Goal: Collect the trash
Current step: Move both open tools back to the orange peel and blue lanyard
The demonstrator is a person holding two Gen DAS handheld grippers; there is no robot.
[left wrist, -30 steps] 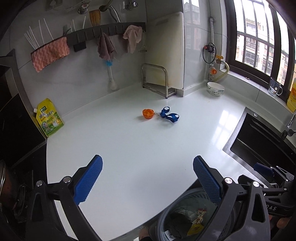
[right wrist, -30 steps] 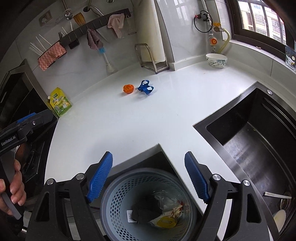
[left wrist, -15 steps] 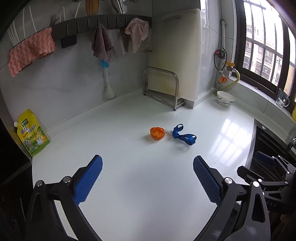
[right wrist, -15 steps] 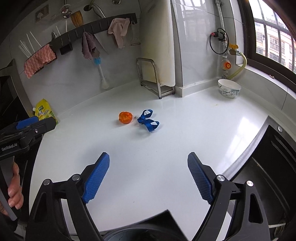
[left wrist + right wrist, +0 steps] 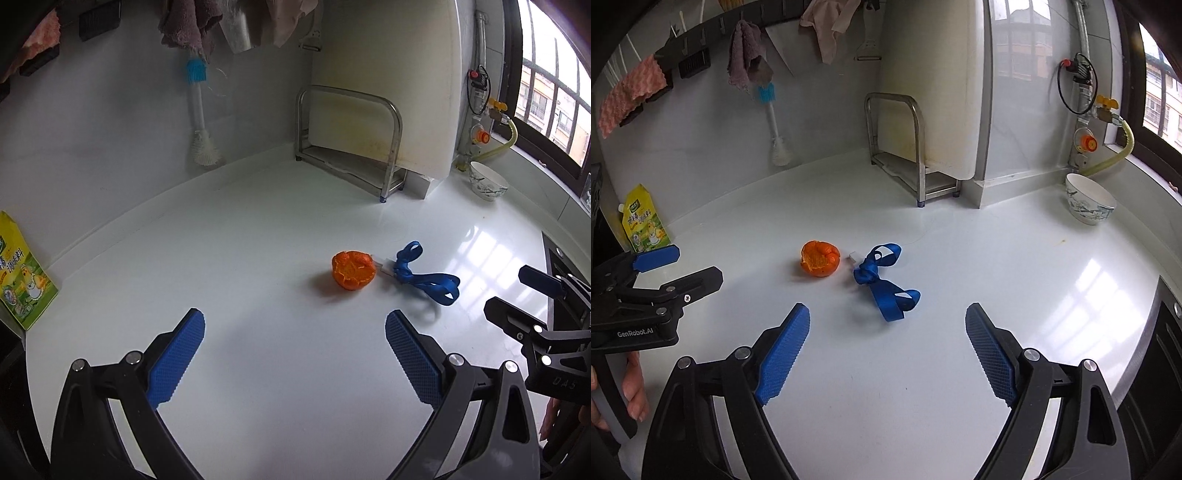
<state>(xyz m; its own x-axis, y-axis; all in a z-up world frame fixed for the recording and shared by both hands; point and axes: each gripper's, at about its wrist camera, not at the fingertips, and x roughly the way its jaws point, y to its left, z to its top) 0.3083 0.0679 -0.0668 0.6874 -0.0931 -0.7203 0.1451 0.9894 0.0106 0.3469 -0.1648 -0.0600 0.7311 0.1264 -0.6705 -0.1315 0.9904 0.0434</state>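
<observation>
With both grippers' fingers wide apart and holding nothing, we should lower our left gripper (image 5: 294,334) gently around the orange peel (image 5: 353,270) on the tabletop (image 5: 240,240).

Left wrist view – looks forward and down along own fingers over white counter (image 5: 258,369), toward back wall. Right wrist view – same direction, from right side. Both share orange peel (image 5: 352,269), blue strap (image 5: 424,275), bowl (image 5: 487,181), near middle distance.

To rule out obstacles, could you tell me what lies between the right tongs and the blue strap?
Only bare white counter, in the right wrist view.
</observation>
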